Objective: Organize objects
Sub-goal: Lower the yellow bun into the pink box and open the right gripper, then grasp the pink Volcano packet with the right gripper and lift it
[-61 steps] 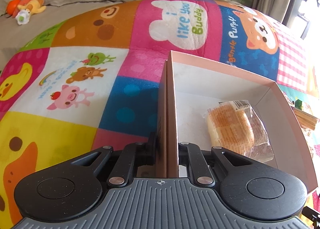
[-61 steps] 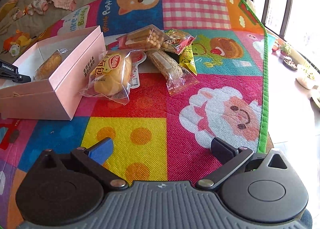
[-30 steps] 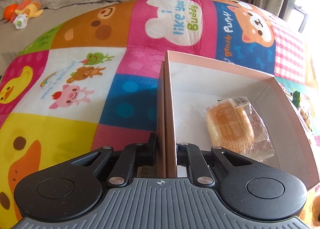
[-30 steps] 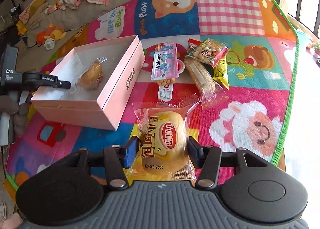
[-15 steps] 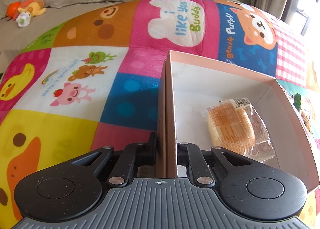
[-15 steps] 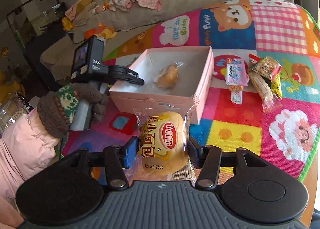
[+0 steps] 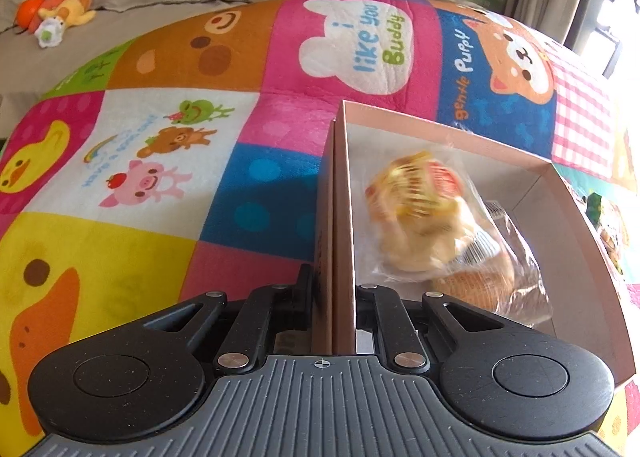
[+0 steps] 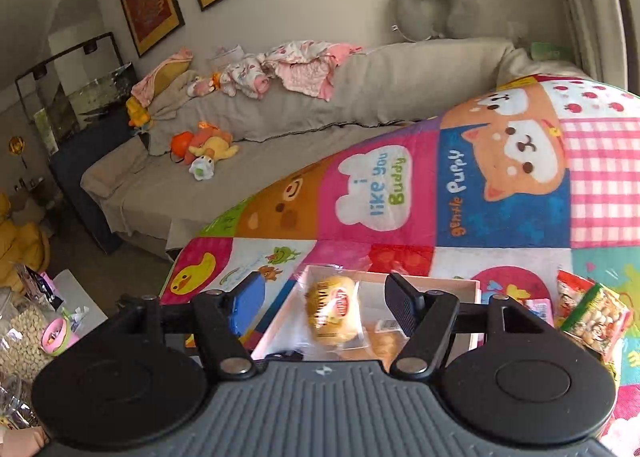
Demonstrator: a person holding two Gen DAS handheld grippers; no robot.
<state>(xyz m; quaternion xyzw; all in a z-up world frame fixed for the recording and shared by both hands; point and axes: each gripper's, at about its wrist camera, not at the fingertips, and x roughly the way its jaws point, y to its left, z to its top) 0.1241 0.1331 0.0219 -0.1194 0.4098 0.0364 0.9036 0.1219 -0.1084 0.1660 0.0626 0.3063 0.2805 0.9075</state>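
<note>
The left gripper [image 7: 334,289] clamps the box [image 7: 340,217] wall. The right gripper [image 8: 326,303] gapes above it; a blurred bun [image 8: 332,311] sits over another bun [image 7: 480,285] inside.

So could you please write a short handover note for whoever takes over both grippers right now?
Left gripper: shut on the near wall of the pink box, steadying it.
Right gripper: open above the box, holding nothing.
Yellow bun packet: blurred, inside the box, partly over the wrapped bread already there.
Done: two items boxed.
Left: snack packets lie on the mat to the right of the box; pick them up and box them, keeping the left grip.
</note>
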